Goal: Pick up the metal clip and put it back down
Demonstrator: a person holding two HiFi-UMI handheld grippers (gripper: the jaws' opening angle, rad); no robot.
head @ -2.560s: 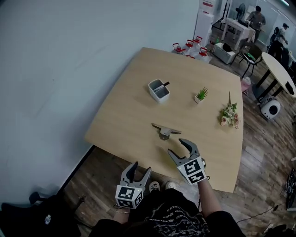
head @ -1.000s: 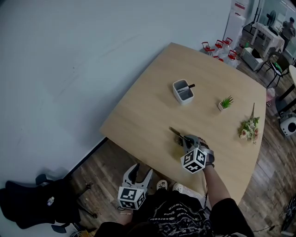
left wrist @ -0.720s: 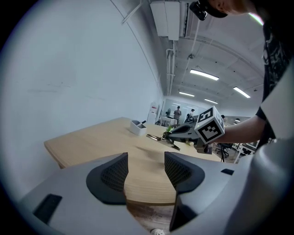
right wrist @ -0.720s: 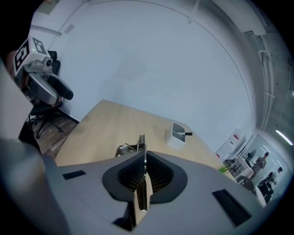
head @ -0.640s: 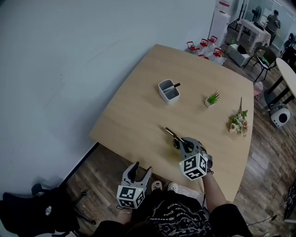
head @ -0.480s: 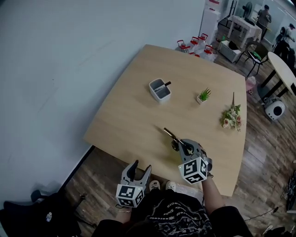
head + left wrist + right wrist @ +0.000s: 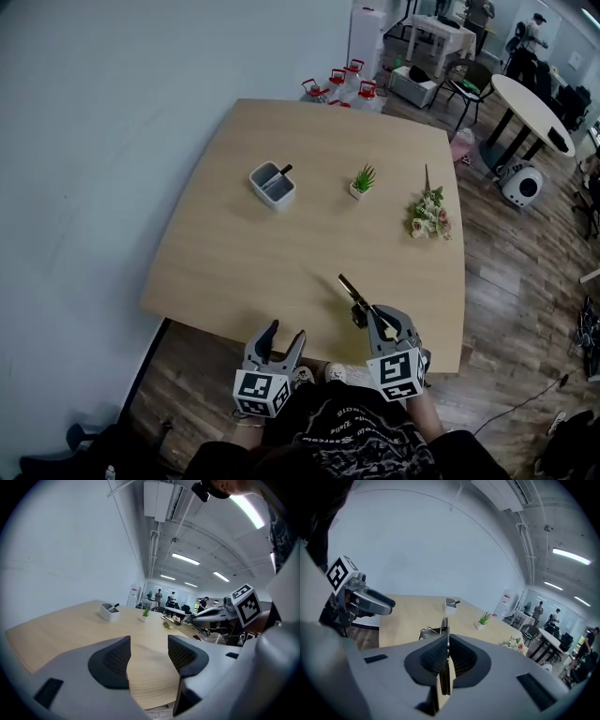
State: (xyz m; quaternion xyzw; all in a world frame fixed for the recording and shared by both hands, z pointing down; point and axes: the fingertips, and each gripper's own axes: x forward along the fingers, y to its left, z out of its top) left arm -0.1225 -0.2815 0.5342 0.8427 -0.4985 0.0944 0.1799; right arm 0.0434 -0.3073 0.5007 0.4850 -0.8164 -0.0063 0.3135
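My right gripper is clenched on the thin silver metal clip, pinching its flat handle edge-on. The clip is raised above the light wooden desk, close to the near edge and toward the near right corner. My left gripper stands released and empty, off the near edge. To set the clip down well, I would move inward from the edge, lower until it rests on the wood, then release.
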